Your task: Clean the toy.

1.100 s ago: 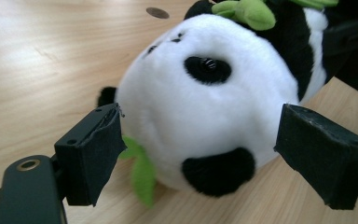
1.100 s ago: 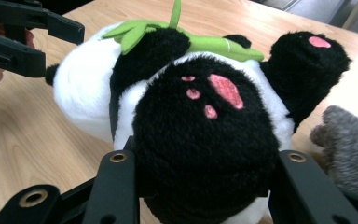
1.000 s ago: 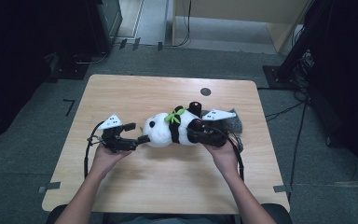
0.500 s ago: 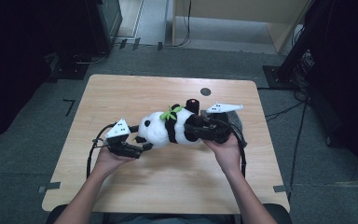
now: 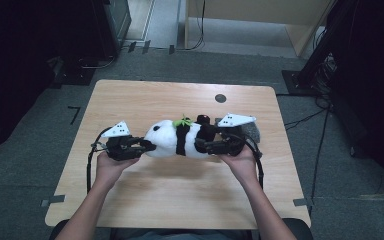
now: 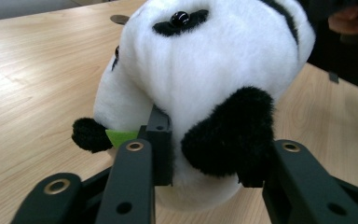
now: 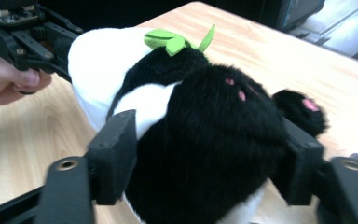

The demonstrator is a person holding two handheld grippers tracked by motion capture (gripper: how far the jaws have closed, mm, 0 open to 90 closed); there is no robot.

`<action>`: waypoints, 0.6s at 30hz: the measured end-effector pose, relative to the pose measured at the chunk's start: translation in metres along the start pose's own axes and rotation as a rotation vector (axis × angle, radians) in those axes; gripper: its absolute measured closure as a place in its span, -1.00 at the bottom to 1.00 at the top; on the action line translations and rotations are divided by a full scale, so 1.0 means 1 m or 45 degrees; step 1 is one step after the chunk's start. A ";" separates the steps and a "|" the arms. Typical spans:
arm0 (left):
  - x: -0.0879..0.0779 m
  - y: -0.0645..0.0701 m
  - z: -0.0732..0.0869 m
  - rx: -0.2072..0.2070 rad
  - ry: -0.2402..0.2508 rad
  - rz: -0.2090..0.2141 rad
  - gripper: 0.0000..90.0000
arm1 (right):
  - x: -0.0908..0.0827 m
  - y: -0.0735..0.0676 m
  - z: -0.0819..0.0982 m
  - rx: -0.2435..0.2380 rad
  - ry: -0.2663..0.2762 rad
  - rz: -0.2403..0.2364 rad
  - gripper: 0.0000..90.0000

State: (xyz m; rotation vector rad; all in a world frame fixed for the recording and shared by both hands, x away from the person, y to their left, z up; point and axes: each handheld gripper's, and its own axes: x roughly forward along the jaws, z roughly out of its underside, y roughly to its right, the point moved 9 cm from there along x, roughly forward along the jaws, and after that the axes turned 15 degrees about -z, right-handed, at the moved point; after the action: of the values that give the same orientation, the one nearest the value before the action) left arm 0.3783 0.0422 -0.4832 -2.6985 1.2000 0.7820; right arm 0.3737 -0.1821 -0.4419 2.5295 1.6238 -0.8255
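A black-and-white plush panda (image 5: 172,140) with a green leaf (image 5: 182,121) lies stretched sideways between my two grippers, over the middle of the wooden table (image 5: 180,95). My left gripper (image 5: 147,146) has just closed its jaws; in the left gripper view the gripper (image 6: 209,154) pinches the black ear on the panda's head (image 6: 214,70). My right gripper (image 5: 201,145) has just been opening wider. In the right gripper view the gripper (image 7: 207,149) has the panda's black rear (image 7: 205,116) between the jaws, with both pads against the fur.
A small dark round disc (image 5: 220,98) sits in the tabletop at the back right. A grey fuzzy thing (image 5: 253,132) lies just behind my right hand. Bare wood lies in front of the panda and along the left side.
The left gripper came in from the left and closed on the panda's head end. The panda now lies straighter between both hands. The right hand stayed nearly in place.
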 end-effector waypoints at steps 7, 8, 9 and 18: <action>-0.016 -0.019 -0.010 -0.126 0.076 0.000 0.51 | -0.009 0.009 0.014 -0.012 0.047 -0.038 -0.50; -0.017 -0.019 -0.011 -0.135 0.085 0.008 0.51 | -0.008 0.010 0.017 -0.010 0.043 -0.039 -0.51; -0.018 -0.018 -0.012 -0.143 0.091 0.025 0.51 | -0.006 0.010 0.020 -0.006 0.038 -0.053 -0.52; -0.006 0.004 -0.012 -0.132 0.016 0.130 0.50 | 0.020 0.004 0.026 -0.131 0.042 -0.072 -0.78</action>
State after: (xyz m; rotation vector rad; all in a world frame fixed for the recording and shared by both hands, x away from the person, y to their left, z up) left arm 0.3769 0.0404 -0.4689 -2.7457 1.3452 0.8649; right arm 0.3725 -0.1742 -0.4738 2.4516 1.7074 -0.6882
